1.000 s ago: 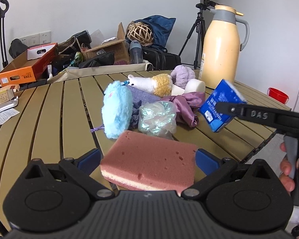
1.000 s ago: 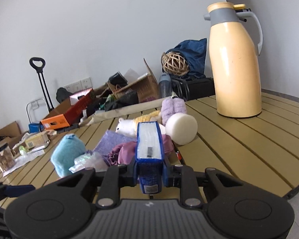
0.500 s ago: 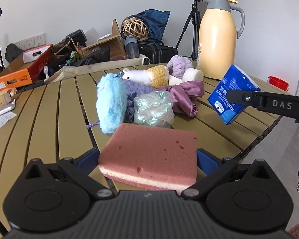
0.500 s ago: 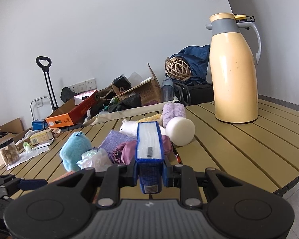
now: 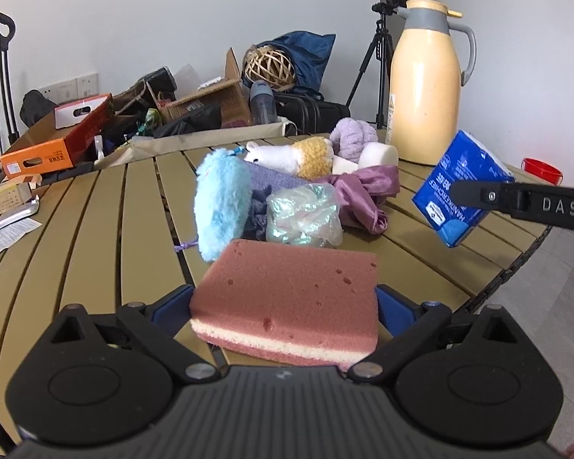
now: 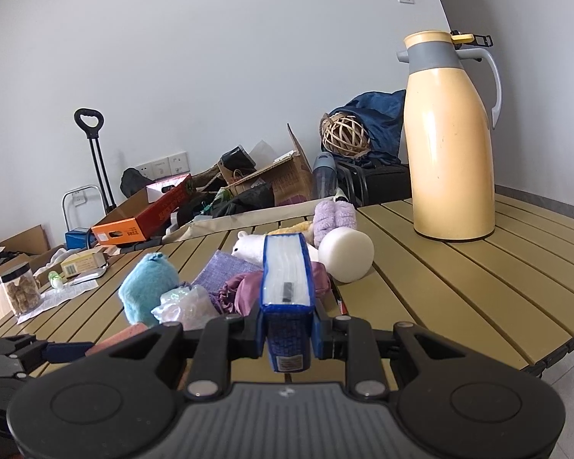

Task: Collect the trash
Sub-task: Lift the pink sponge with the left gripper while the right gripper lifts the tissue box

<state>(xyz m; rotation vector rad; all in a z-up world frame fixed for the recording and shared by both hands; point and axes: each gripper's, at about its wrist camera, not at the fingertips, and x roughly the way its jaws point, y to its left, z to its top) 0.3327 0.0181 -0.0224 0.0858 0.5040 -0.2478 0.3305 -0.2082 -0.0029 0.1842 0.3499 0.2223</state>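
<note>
My left gripper [image 5: 283,306] is shut on a pink sponge [image 5: 287,298] with a cream layer, held above the slatted table [image 5: 95,229]. My right gripper [image 6: 287,321] is shut on a blue tissue pack [image 6: 287,294], held upright above the table's near edge; the pack also shows in the left wrist view [image 5: 459,187] at the right. A pile lies mid-table: a blue fluffy toy [image 5: 220,202], crumpled clear plastic [image 5: 304,216], purple cloth [image 5: 363,195], a plush llama [image 5: 291,155], a white foam roll [image 6: 346,254].
A tall yellow thermos [image 6: 449,141] stands at the table's far right. Boxes, bags and a wicker ball [image 5: 269,65] crowd the floor behind the table. A red bucket [image 5: 541,170] sits beyond the right edge. A jar [image 6: 19,294] and papers lie at the left.
Both grippers have drawn back and up a little from the pile, each still holding its item. The tissue pack sits further right and higher in the left wrist view.
</note>
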